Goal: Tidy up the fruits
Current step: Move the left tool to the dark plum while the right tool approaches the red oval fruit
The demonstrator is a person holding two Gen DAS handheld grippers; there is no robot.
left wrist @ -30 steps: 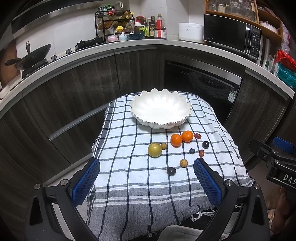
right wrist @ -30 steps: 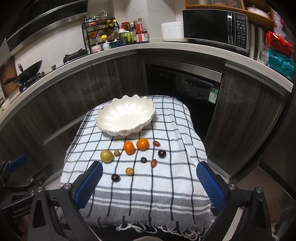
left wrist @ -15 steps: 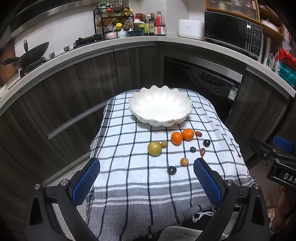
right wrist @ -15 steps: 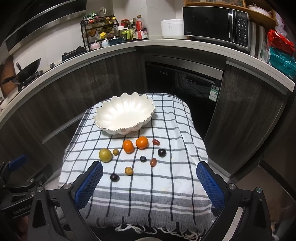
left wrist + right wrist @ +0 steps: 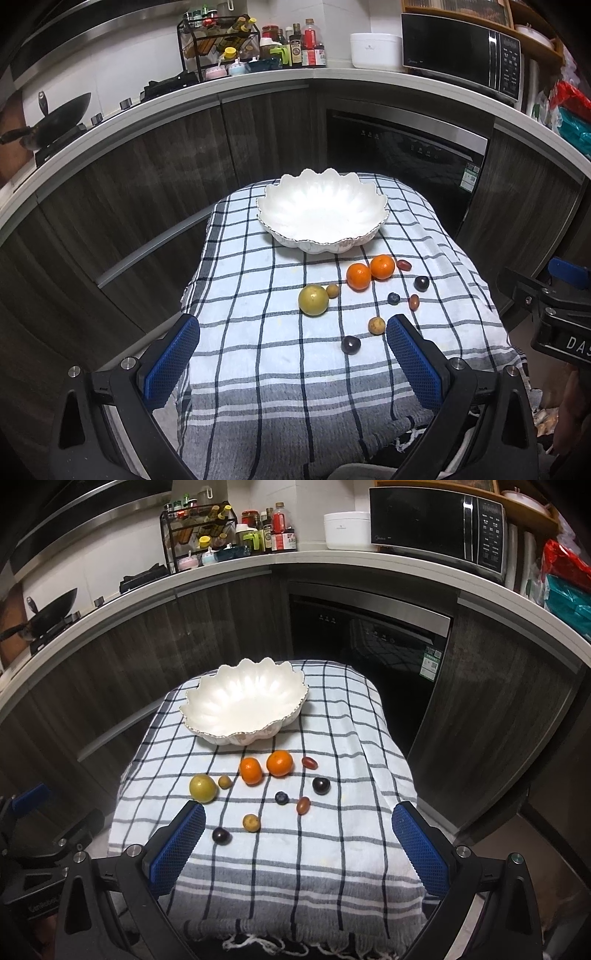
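Note:
A white scalloped bowl (image 5: 322, 212) (image 5: 243, 703) stands empty at the far end of a small table under a checked cloth (image 5: 258, 354) (image 5: 332, 842). In front of it lie two oranges (image 5: 358, 276) (image 5: 279, 763), a yellow-green fruit (image 5: 313, 300) (image 5: 202, 788), several small dark, red and tan fruits, among them a dark plum (image 5: 350, 345) (image 5: 221, 836). My left gripper (image 5: 291, 360) hovers open over the near end of the cloth, with nothing between its blue pads. My right gripper (image 5: 299, 845) is likewise open and empty, short of the fruits.
Dark cabinets and a built-in oven (image 5: 402, 147) curve behind the table. The counter holds a spice rack (image 5: 218, 48), a microwave (image 5: 461, 62) and a wok (image 5: 55, 118). The right gripper's body (image 5: 557, 325) shows at the right edge of the left wrist view.
Both grippers have moved a little forward and lower toward the table; bowl and fruits look slightly larger. Nothing on the cloth has moved, and both grippers stay open.

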